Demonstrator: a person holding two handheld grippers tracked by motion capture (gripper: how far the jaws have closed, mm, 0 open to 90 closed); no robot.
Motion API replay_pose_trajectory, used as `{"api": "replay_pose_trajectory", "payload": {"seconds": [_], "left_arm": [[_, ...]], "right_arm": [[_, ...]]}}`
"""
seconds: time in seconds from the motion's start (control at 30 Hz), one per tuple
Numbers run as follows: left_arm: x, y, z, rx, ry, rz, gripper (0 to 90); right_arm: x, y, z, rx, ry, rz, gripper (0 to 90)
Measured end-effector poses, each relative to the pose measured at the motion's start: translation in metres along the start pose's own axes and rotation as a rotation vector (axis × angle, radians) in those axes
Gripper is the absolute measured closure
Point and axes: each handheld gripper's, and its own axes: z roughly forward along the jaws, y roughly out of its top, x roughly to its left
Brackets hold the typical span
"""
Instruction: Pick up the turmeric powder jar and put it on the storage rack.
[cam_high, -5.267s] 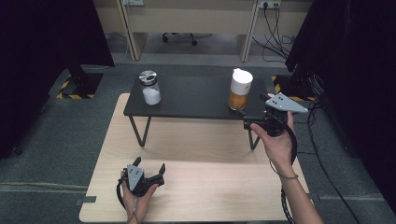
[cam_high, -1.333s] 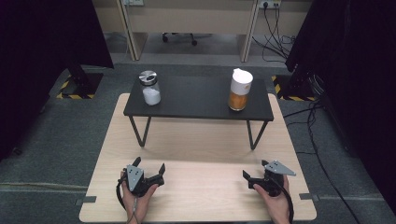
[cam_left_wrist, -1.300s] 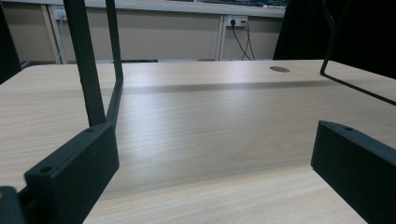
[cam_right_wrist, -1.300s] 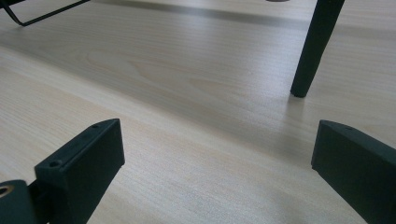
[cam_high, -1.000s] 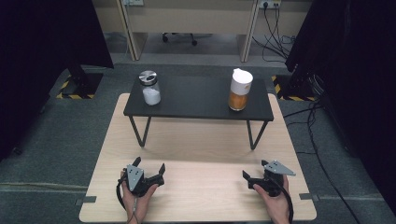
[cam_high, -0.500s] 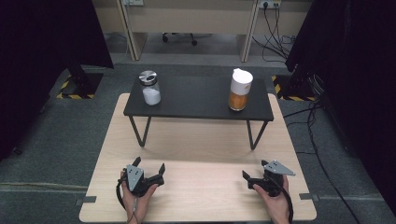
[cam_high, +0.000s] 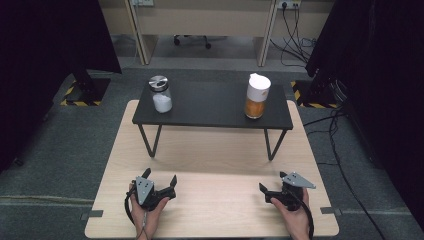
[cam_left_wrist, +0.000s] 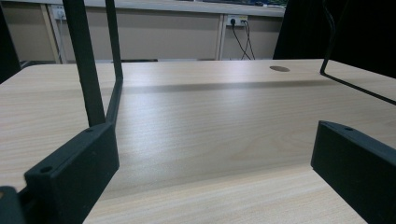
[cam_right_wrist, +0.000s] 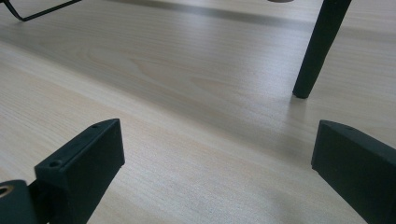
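Right gripper (cam_high: 272, 190) came back down from the orange jar (cam_high: 256, 96); both it and left gripper (cam_high: 160, 182) sit wide open, jars far ahead.

Two grippers: the left gripper (cam_high: 160, 186) at lower left, the right gripper (cam_high: 272, 191) at lower right. Two jars: a glass jar (cam_high: 161, 94) at upper left, an orange-filled jar (cam_high: 257, 96) at upper right. One black stand (cam_high: 210, 106). One tabletop (cam_high: 215, 210).

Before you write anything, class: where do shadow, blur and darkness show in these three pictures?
High view: the black shelf shadows the wooden table; both side edges are dark. Left gripper view: the near jaws are soft, the table grain sharp. Right gripper view: a shelf leg casts faint shadow.
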Motion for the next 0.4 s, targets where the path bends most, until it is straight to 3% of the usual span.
{"api": "replay_pose_trajectory", "payload": {"seconds": [0.4], "left_arm": [[0.0005,0.0007,0.0005,0.004,-0.003,-0.002,0.2]], "right_arm": [[-0.0013,-0.0009,-0.0004,-0.005,0.005,0.003,2.7]]}}
